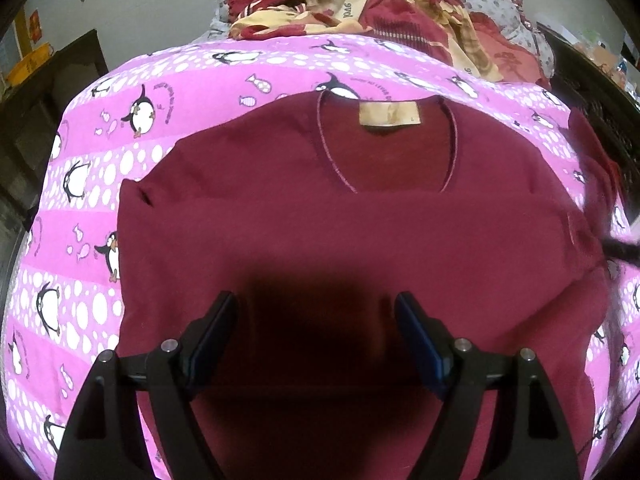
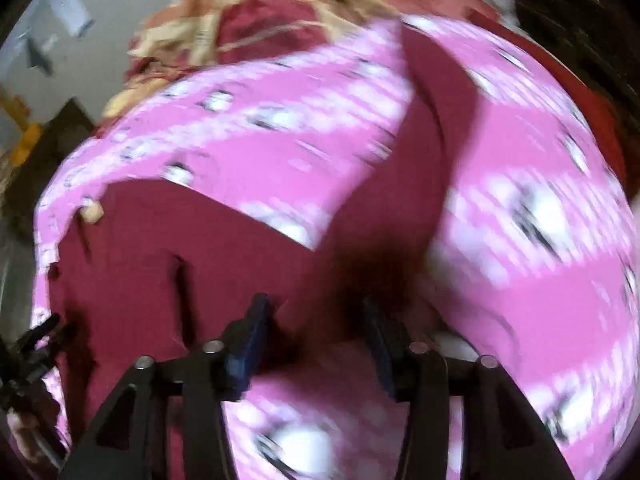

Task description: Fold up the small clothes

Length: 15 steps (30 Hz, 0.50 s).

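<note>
The maroon sweater (image 1: 320, 232) lies flat on a pink penguin-print bedsheet (image 1: 100, 168), neckline and tan label (image 1: 388, 114) facing away, one sleeve folded across its chest. Behind it sits a heap of red and cream bedding (image 1: 360, 4). The left gripper (image 1: 316, 308) hovers over the sweater's lower half, its jaws spread wide with nothing between them. In the right wrist view, heavily blurred, the right gripper (image 2: 316, 312) is above the sweater's (image 2: 200, 264) edge where a sleeve (image 2: 432, 128) stretches out over the sheet (image 2: 520, 220); its jaws look parted and seemingly hold no cloth.
</note>
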Tool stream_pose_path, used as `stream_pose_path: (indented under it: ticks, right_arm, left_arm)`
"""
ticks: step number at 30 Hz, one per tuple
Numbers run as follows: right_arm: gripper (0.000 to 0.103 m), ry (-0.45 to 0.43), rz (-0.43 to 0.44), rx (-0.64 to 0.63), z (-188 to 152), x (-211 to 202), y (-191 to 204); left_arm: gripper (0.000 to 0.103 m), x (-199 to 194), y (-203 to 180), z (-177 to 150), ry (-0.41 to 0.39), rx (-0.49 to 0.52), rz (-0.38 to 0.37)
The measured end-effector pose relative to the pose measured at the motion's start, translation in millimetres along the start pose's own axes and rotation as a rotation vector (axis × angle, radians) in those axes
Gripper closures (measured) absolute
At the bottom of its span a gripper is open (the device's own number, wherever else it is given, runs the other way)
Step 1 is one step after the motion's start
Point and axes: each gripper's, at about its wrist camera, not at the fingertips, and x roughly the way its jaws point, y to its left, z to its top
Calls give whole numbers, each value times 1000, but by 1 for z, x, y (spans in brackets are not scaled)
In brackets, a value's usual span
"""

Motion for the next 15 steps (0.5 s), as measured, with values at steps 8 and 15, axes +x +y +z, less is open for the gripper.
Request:
stream_pose_path:
  ticks: [8,15]
  right_arm:
    - [37,-113,16,52,-12,-44,-31]
    - [36,-222,-43,-11,48,-41,-6]
  left_arm:
    - [24,3,6,-3,10,-18,-5]
    - [24,-3,2,-3,3,-8,-18]
